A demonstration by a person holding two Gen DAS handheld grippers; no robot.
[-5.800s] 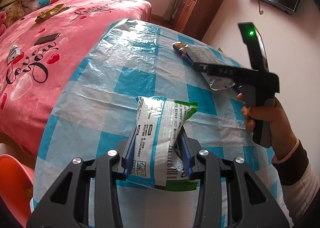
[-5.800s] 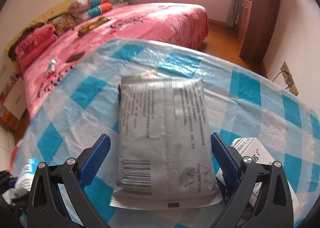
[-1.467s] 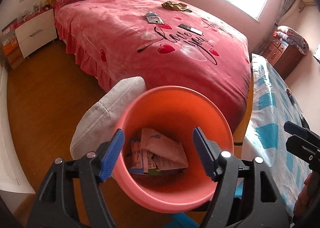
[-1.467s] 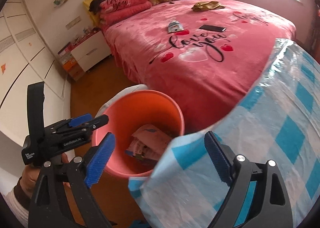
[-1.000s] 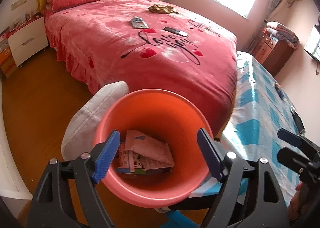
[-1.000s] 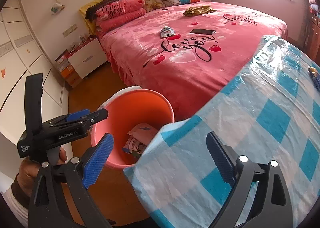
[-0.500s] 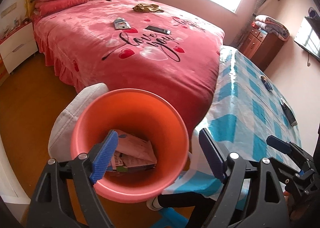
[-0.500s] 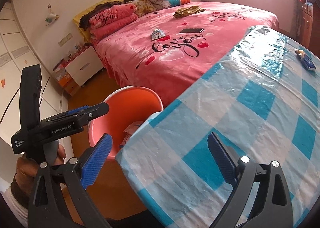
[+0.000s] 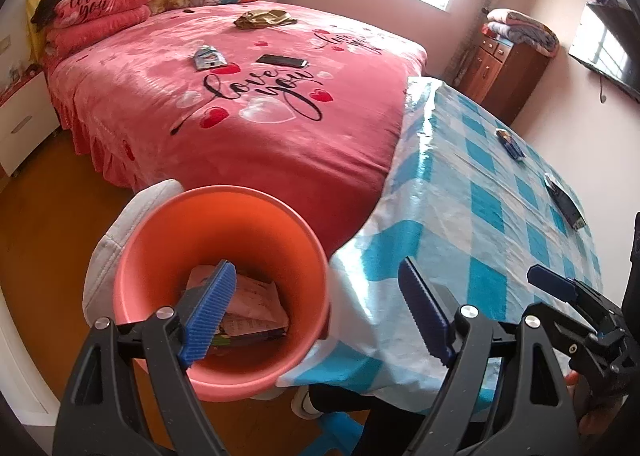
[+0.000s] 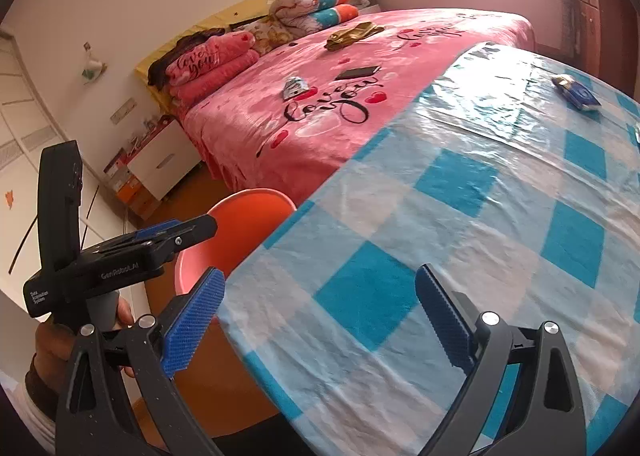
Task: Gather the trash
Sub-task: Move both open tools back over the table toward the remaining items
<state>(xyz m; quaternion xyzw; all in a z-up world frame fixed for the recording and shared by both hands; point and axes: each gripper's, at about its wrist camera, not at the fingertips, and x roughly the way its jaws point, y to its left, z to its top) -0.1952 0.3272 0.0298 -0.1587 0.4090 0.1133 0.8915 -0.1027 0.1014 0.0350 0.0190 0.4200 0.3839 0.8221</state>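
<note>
Both hand-held grippers wide open, nothing in either one

The left hand-held gripper (image 9: 316, 308) hangs over the near rim of the orange bin (image 9: 160, 240), with crumpled wrappers (image 9: 256, 304) lying at the bottom right under its left pad. The right hand-held gripper (image 10: 320, 320) sits over the checkered bench (image 10: 460, 215) edge, and a blue wrapper (image 10: 576, 93) is well apart at the far side.
</note>
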